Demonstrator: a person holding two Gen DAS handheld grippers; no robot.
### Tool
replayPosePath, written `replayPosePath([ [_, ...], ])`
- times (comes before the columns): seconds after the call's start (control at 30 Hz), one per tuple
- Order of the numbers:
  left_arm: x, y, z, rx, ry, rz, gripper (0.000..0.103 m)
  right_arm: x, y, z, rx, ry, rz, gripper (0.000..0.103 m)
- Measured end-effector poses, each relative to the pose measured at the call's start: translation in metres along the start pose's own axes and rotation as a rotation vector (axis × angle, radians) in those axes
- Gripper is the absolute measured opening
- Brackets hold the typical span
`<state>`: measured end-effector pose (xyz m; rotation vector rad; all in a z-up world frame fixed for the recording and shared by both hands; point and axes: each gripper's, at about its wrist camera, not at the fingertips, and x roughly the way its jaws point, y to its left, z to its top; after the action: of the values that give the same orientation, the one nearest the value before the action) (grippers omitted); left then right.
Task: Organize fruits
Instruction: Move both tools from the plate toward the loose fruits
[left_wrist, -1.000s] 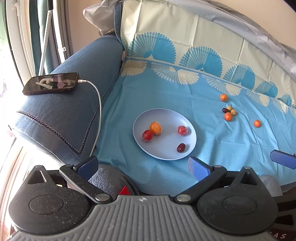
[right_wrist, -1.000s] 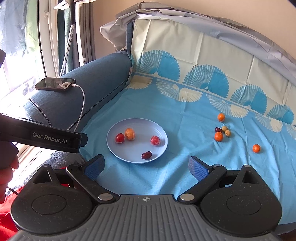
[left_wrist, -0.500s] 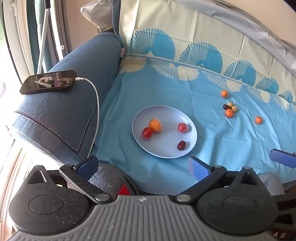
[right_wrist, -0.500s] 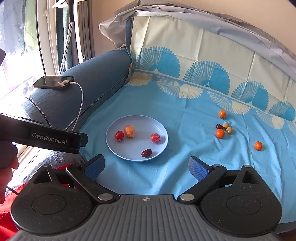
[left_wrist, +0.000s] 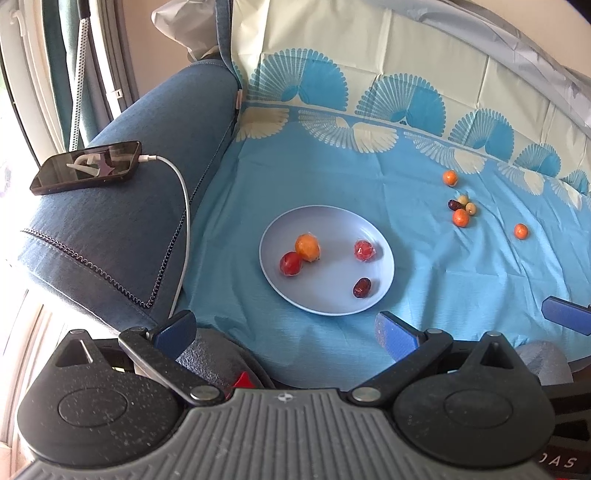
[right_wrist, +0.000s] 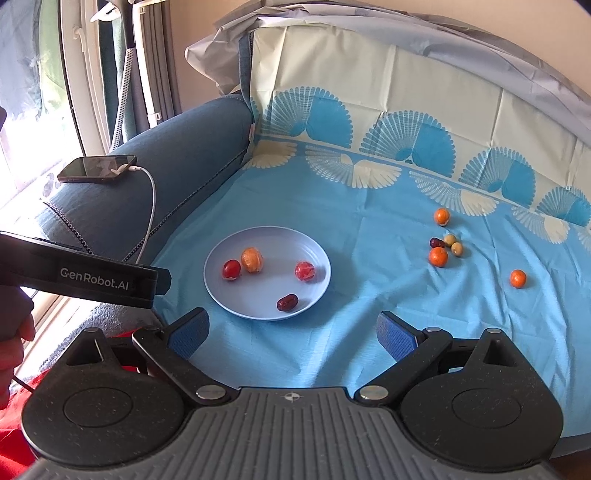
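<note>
A phone (left_wrist: 85, 167) lies on the sofa arm (left_wrist: 140, 221) at left, its cable (left_wrist: 183, 206) trailing down toward the blue cloth (left_wrist: 332, 184). On the cloth a plate (left_wrist: 328, 299) holds four fruits: a red one touching an orange one, a wrapped red one, and a date. Six loose fruits (right_wrist: 439, 256) lie well apart to its right. Left claw (left_wrist: 284, 330) and right claw (right_wrist: 293, 334) both gape wide, empty, near the plate.

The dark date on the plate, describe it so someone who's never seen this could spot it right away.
Find the pale blue plate on the blue patterned cloth covering the sofa seat. Four fruits lie on it; the date is the one nearest the plate's front rim, lying alone. It is the only dark maroon, oblong piece there, while the other three are rounder and bright red or orange.
</note>
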<state>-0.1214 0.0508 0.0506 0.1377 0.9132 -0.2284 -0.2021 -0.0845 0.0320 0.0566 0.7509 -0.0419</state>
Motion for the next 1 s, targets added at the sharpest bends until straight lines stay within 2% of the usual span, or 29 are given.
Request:
replayPosePath([
  [0.17, 0.008, -0.014, 0.011, 0.011, 0.014, -0.012, 0.103, 0.005, -0.016, 0.001, 0.032, -0.001, -0.014, 0.097],
  [0.4, 0.025, -0.054, 0.03, 0.054, 0.029, -0.043, 0.103, 0.012, -0.057, 0.006, 0.097, -0.017, -0.069, 0.097],
  [0.73, 0.068, -0.126, 0.058, 0.116, 0.053, -0.084, 0.103, 0.029, -0.139, 0.003, 0.226, -0.039, -0.178, 0.097],
  [1.0, 0.126, -0.194, 0.085, 0.161, 0.041, -0.118, 0.103, 0.061, -0.217, -0.005, 0.337, -0.059, -0.312, 0.097],
])
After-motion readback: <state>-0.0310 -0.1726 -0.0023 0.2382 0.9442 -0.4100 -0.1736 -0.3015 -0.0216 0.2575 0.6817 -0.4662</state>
